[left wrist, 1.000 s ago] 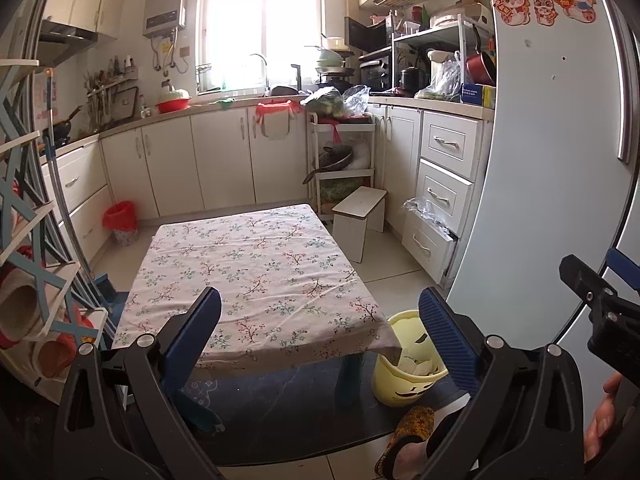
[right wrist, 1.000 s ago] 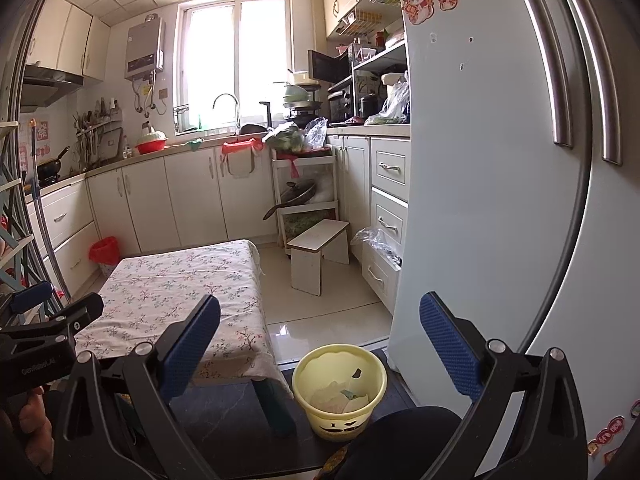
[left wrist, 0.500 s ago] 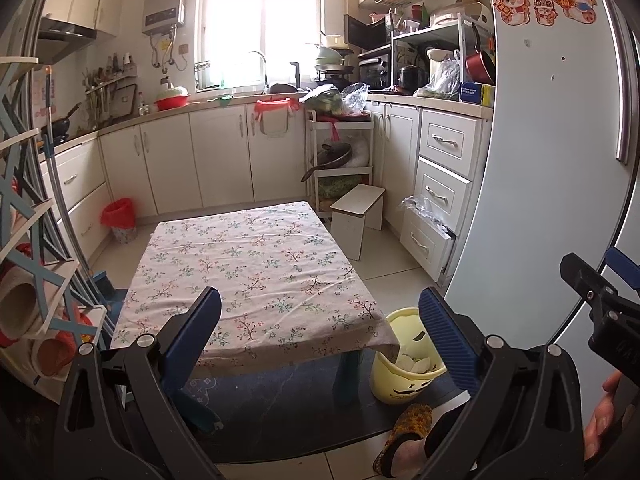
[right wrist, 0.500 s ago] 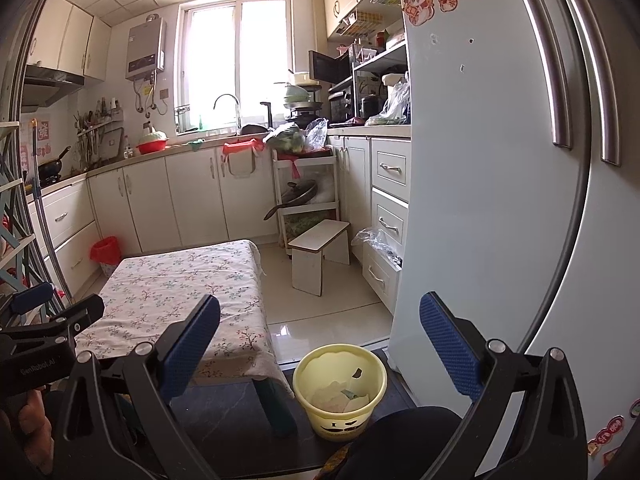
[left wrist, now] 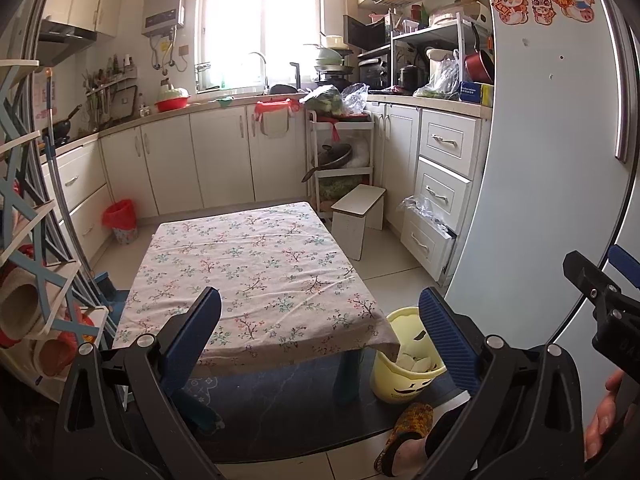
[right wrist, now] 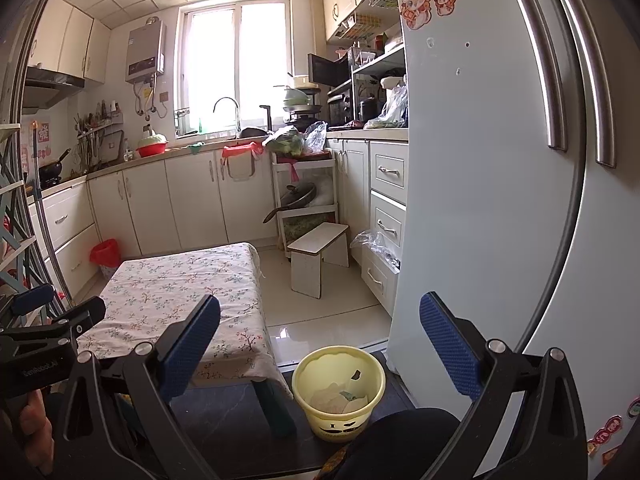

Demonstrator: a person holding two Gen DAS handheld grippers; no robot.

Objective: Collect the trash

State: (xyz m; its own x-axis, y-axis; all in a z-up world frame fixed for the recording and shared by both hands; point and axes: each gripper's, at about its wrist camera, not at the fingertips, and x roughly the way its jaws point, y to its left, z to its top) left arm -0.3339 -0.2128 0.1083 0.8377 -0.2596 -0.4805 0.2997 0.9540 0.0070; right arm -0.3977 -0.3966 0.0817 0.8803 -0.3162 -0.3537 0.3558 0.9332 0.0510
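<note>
Both your grippers, left (left wrist: 320,322) and right (right wrist: 320,326), hang empty with fingers spread; the bin (right wrist: 338,392) sits beside the bench (left wrist: 256,268) for easy drops.

Both wrist views look from above, forward toward the window (left wrist: 260,24) at 12 o'clock; they share the cloth-covered counter (left wrist: 256,272) and the nearby yellow bin (right wrist: 338,392).

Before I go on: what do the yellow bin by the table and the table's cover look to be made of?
Yellow bin: most likely moulded plastic, a smooth, slightly glossy wall with a rolled rim and a printed face.
Table cover: looks like thin woven cloth, matte, floral print; it wrinkles on top and drapes limply over the edges.
</note>
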